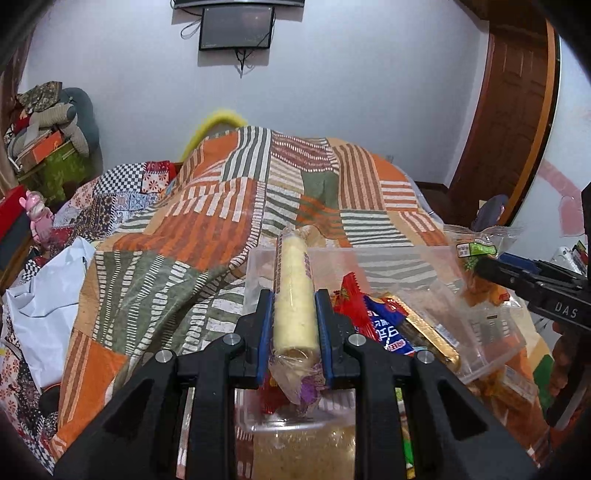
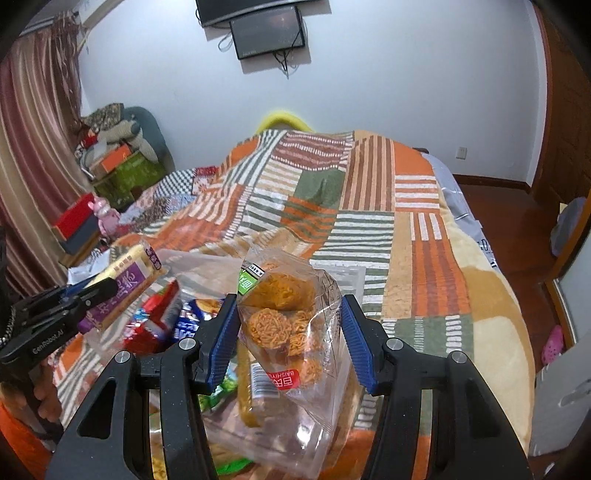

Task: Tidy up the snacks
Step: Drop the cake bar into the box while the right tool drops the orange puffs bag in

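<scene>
We hold a snack in each hand above a bed covered by a striped patchwork blanket [image 1: 236, 206]. Our left gripper [image 1: 294, 295] has its blue pads pinching a long pale yellow snack stick [image 1: 293, 295] in clear wrap with purple print; the stick runs from six o'clock toward twelve between the jaws, its far end poking out past the fingertips. In the right wrist view the same stick [image 2: 129, 280] sits at about nine o'clock, tilted, with our left gripper [image 2: 105, 288] closed around it.

Our right gripper [image 2: 288, 321] grips a clear bag of orange noodle cakes [image 2: 288, 325]; the bag fills the gap between the blue pads, its plastic bunched against both, and its lower end hangs toward six o'clock. From the left wrist view that bag [image 1: 476, 258] shows at three o'clock, at the tip of our right gripper [image 1: 484, 266].

Below both grippers stands a clear plastic bin [image 1: 258, 266] resting on the blanket. Inside it we see a red packet [image 1: 351, 299], a blue packet [image 1: 388, 328] and a gold-wrapped bar [image 1: 432, 336] lying side by side, to the four o'clock side of the stick. The stick hangs over the bin's left part; the noodle bag hangs over its right side.

On the far wall at twelve o'clock hangs a dark screen [image 1: 236, 27]. At nine o'clock lies a pile of boxes and clothes [image 1: 44, 136], and a wooden door [image 1: 517, 110] stands at two o'clock
</scene>
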